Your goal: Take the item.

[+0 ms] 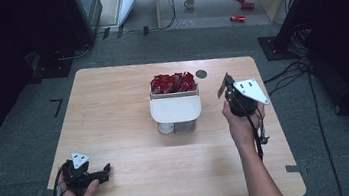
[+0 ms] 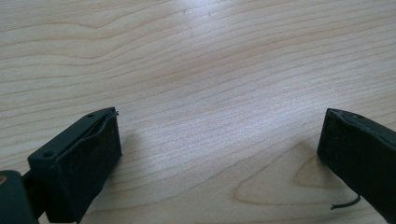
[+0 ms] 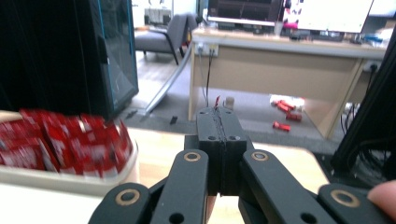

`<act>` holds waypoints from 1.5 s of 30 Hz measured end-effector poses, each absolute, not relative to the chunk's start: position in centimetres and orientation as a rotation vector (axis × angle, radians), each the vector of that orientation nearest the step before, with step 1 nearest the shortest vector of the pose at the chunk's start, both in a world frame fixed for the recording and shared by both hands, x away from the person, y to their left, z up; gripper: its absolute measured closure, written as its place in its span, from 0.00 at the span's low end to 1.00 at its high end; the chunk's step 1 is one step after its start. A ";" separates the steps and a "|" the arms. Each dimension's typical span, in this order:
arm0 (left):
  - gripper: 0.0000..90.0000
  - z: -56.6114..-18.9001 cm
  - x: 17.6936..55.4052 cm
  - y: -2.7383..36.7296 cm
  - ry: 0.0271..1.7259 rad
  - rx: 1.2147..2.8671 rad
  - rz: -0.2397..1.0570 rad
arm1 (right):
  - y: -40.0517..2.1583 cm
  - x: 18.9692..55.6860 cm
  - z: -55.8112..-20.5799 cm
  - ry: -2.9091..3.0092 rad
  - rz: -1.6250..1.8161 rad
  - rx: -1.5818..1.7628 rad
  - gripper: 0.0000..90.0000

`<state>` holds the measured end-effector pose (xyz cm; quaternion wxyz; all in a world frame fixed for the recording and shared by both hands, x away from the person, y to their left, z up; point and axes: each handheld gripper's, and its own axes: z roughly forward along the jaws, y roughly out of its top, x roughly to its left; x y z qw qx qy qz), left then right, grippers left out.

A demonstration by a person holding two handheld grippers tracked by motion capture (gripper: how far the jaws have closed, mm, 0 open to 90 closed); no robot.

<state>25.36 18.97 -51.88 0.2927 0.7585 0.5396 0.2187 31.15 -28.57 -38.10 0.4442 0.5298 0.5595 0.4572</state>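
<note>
While the right tongs hover pressed together, holding nothing, the white container of red packets stands just left of them; the left tongs rest wide apart on the surface, probably waiting.

Red packets in the white box look blurry in the right gripper view, & the pic's left edge cuts them off. Can't read any print on them. In the high view the box's lower part sits under its own white lid, so what's inside there is hidden. Small red things on the floor far back are too tiny to tell. Left hand-held gripper: both jaws run off the pic's bottom edge.
</note>
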 end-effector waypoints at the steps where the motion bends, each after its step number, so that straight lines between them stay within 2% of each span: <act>1: 0.00 -51.9 25.4 19.0 1.439 2.017 0.583 | -28.7 31.2 -38.7 1.390 1.131 1.322 1.00; 12: 0.00 -51.9 25.4 18.9 1.440 2.017 0.581 | -29.6 30.8 -43.9 1.434 1.095 1.380 1.00; 21: 0.00 -51.9 25.3 18.9 1.440 2.017 0.581 | -29.6 28.1 -45.5 1.460 1.105 1.347 1.00; 27: 0.00 -51.9 25.4 18.9 1.440 2.016 0.581 | -29.4 26.5 -47.8 1.503 1.066 1.384 1.00; 32: 0.00 -51.9 25.3 18.9 1.441 2.016 0.581 | -29.2 26.6 -49.7 1.541 1.021 1.429 1.00; 45: 0.00 -51.9 25.4 18.9 1.441 2.015 0.581 | -29.2 28.2 -51.7 1.648 0.954 1.553 0.99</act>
